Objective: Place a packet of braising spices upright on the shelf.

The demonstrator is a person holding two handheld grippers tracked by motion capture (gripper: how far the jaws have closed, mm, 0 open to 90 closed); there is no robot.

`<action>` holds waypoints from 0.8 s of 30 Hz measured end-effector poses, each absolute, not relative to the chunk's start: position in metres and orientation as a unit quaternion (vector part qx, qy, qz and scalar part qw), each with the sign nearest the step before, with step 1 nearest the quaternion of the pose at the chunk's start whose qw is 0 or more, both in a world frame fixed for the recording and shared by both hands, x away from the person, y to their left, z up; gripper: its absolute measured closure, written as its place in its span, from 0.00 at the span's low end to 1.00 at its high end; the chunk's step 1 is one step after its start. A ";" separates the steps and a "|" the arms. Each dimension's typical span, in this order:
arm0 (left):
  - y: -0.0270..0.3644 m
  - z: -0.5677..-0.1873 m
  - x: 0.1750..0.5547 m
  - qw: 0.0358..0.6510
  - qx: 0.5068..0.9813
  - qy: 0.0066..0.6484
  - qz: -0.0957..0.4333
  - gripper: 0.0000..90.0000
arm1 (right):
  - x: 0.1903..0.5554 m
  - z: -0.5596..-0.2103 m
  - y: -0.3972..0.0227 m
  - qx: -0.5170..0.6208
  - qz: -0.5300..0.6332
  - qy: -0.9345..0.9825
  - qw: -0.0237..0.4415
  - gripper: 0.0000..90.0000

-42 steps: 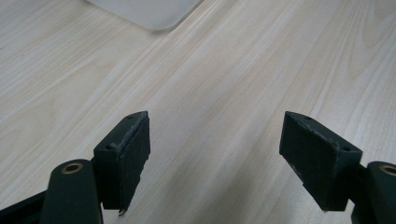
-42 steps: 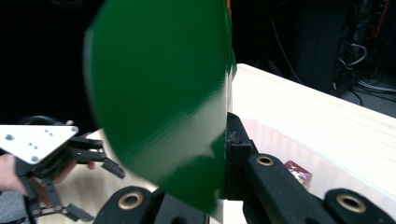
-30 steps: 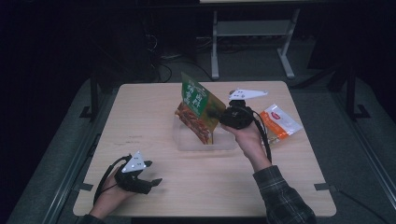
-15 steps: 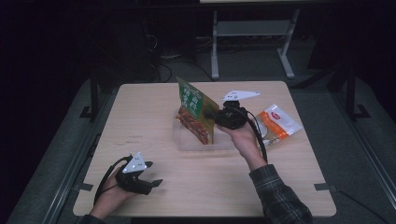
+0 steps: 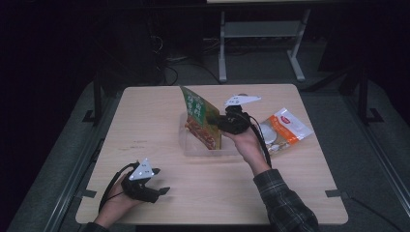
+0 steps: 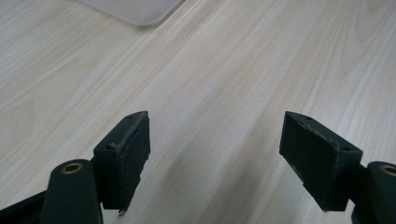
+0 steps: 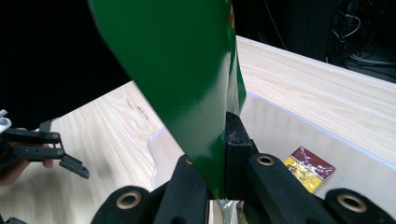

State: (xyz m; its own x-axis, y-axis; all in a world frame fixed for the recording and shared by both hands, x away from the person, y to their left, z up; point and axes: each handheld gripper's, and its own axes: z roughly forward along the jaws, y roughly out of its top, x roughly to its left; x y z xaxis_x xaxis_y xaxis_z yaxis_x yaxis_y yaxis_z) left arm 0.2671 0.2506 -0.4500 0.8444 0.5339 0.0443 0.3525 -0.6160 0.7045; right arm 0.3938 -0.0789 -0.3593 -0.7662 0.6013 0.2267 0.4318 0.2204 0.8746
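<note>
Left gripper (image 5: 157, 191): near table's (image 5: 145, 121) front-left corner, jaws wide apart, empty. Clear plastic tray (image 5: 193, 147): table centre, small red-yellow packet (image 7: 309, 169) inside. Green snack pouch (image 5: 200, 123): glossy, upright, tilted, lower end over tray, clamped by right gripper (image 5: 220, 122); sunk slightly since earlier. Orange-white packet (image 5: 283, 130): flat, near right edge.

A green pouch (image 5: 202, 121), an orange-and-white packet (image 5: 285, 130), a pale wood-grain table (image 5: 159, 116), black claws.
</note>
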 end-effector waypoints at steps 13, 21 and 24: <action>0.248 -0.454 0.268 0.354 0.895 0.244 0.118 0.25 | 0.396 -0.367 -0.070 0.325 0.523 0.784 0.080 0.93; 0.249 -0.454 0.269 0.351 0.896 0.249 0.112 0.22 | 0.393 -0.361 -0.072 0.320 0.530 0.781 0.075 0.68; 0.249 -0.454 0.269 0.353 0.895 0.248 0.112 0.20 | 0.391 -0.360 -0.074 0.314 0.528 0.786 0.072 0.58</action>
